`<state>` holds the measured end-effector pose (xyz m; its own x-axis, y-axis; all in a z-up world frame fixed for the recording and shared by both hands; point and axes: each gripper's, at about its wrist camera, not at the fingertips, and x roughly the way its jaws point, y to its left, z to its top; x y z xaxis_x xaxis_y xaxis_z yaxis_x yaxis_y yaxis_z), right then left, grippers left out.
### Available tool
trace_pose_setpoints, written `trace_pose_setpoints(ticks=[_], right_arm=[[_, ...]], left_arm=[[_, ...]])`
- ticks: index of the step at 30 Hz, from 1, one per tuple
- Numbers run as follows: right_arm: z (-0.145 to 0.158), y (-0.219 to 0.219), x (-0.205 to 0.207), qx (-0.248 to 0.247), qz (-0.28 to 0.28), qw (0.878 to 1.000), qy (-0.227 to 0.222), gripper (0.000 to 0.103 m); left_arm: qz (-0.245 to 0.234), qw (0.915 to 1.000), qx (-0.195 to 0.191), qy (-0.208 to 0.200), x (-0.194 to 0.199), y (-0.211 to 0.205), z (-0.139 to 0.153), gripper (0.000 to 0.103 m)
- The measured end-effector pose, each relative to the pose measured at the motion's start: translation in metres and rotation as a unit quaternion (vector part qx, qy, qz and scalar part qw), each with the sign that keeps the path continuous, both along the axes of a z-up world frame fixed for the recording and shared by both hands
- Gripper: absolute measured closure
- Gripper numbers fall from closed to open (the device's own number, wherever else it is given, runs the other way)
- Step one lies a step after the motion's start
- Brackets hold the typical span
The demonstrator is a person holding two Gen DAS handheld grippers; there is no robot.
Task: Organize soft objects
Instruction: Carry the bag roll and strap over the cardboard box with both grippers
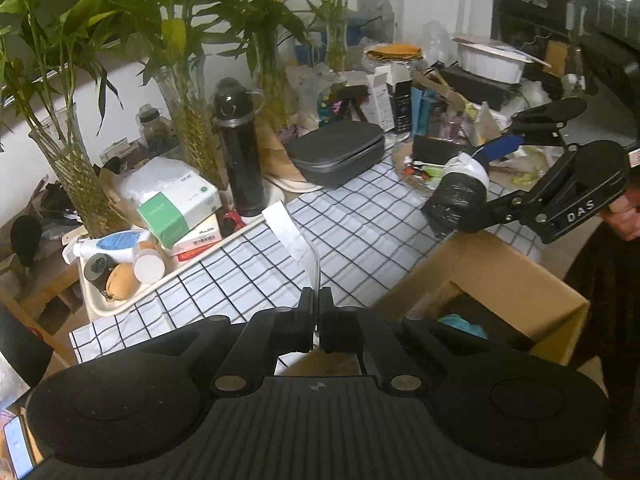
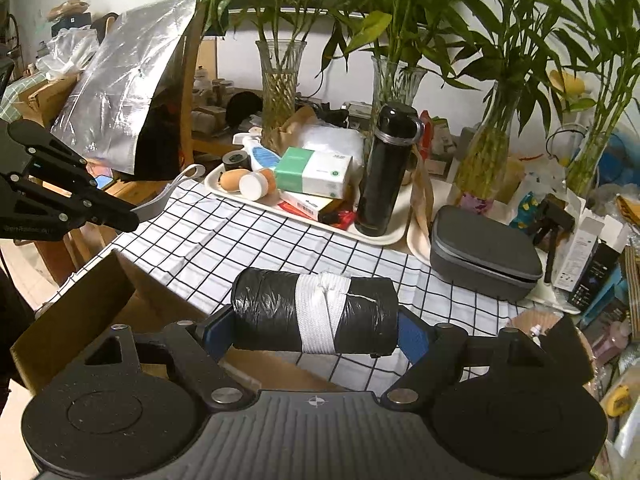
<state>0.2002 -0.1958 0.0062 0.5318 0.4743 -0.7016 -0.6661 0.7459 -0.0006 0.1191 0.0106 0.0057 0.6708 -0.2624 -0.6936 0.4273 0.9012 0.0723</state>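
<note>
In the right wrist view my right gripper (image 2: pixel 314 334) is shut on a black roll of plastic bags (image 2: pixel 268 308) bound with a white band, its blue pads pressing on both ends. The roll hangs above the near edge of the checked cloth (image 2: pixel 248 240) and an open cardboard box (image 2: pixel 72 320). My left gripper (image 1: pixel 317 300) is shut on a thin whitish strip (image 1: pixel 286 228) that curls up and away from its fingers. In the left wrist view the roll (image 1: pixel 460 196) hangs over the box (image 1: pixel 500 276), which holds dark and teal soft items (image 1: pixel 464 324).
A cream tray (image 2: pixel 384 236) at the back carries tissue boxes (image 2: pixel 316 172), small bottles and a black flask (image 2: pixel 384 168). A grey zip case (image 2: pixel 480 252) lies to its right. Glass vases of bamboo (image 2: pixel 280 84) line the wall. Clutter crowds the far right.
</note>
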Motion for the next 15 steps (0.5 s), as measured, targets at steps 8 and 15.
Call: trace_pose_setpoints(ticks=[8, 15], right_arm=[[0.008, -0.011, -0.032, 0.004, 0.005, 1.0, -0.008, 0.019], [0.013, -0.016, -0.057, 0.009, 0.015, 1.0, -0.014, 0.019]], left_arm=[[-0.02, 0.9997, -0.01, -0.004, -0.034, -0.012, 0.008, 0.101], [-0.047, 0.9989, -0.004, 0.01, -0.056, -0.025, 0.0, 0.098]])
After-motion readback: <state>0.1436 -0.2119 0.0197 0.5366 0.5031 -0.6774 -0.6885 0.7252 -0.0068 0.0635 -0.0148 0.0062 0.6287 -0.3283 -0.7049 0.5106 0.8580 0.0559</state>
